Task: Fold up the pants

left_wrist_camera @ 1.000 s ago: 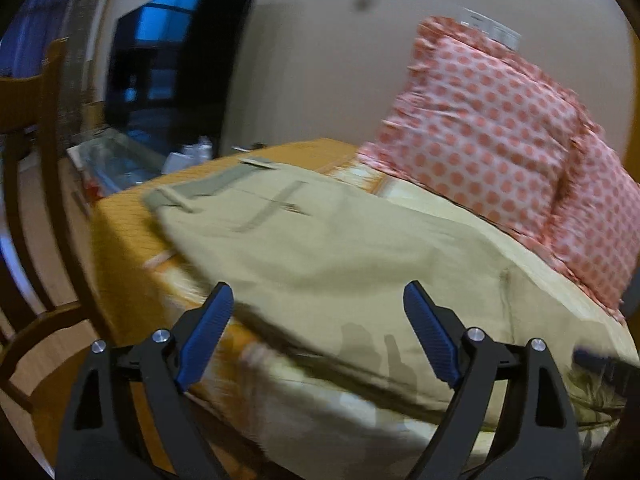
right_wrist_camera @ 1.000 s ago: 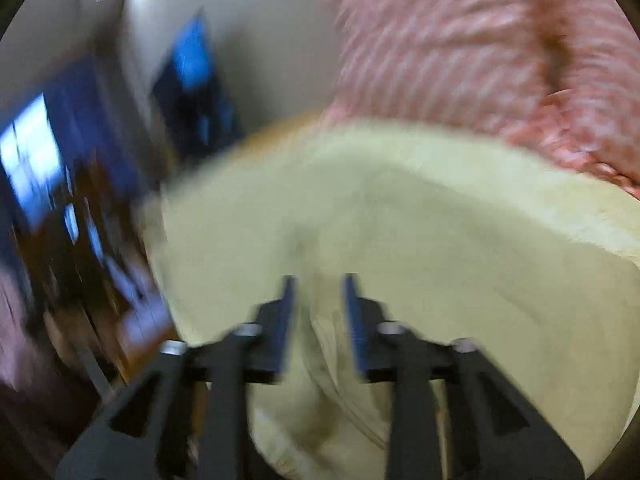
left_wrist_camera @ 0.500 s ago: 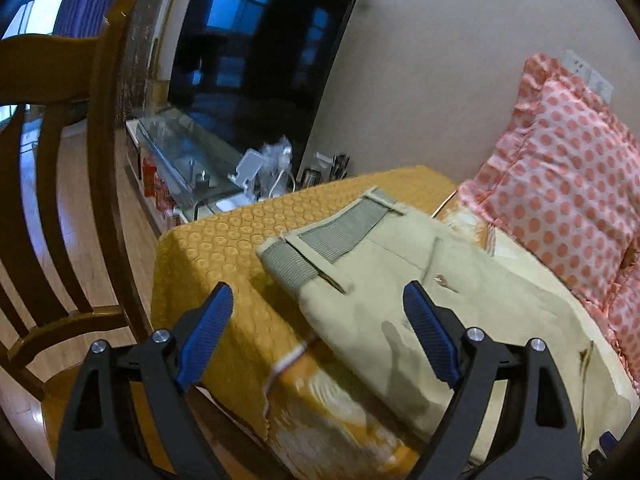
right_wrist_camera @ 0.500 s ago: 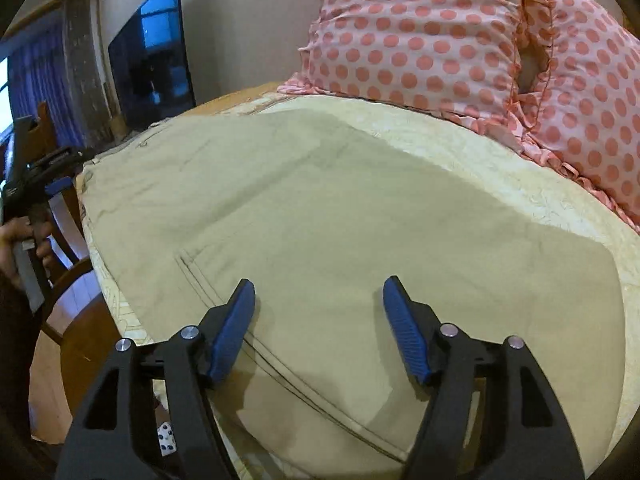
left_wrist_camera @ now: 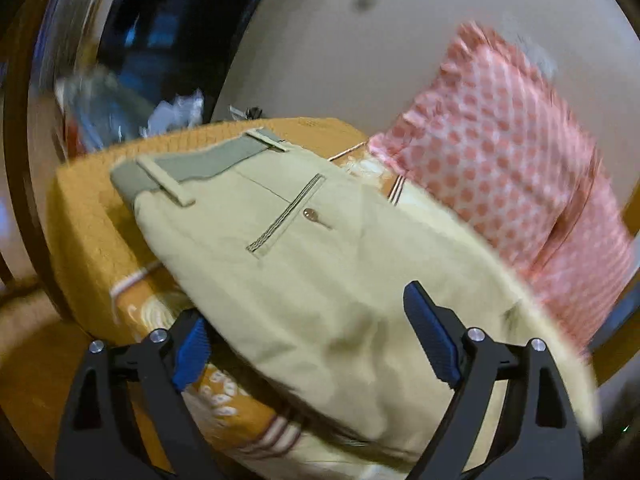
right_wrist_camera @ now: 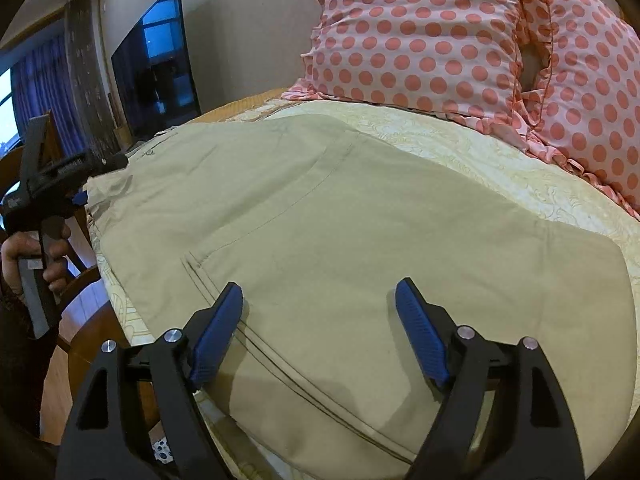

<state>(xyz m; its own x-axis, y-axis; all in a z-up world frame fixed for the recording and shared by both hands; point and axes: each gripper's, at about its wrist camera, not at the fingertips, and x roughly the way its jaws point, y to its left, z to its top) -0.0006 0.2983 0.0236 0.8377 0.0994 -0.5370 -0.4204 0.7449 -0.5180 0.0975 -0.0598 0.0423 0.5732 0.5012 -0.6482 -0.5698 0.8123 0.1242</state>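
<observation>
The beige cotton pants (right_wrist_camera: 320, 216) lie lengthwise, left to right — waistband far left, nearer the left gripper (left_wrist_camera: 312, 344); the right gripper (right_wrist_camera: 320, 332) hovers over the legs — both spread wide, empty.

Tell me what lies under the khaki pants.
The pants lie flat on a pale yellow patterned bedspread, which shows past their far edge. At the waistband end an orange cover shows. Whatever lies directly beneath the fabric is covered.

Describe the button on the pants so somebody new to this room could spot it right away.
Start at the polka-dot pillows, then drop to the khaki pants spread on the bed. Near the grey waistband, beside the stitched back pocket slit, sits the small brown button, the only round dark spot there.
</observation>
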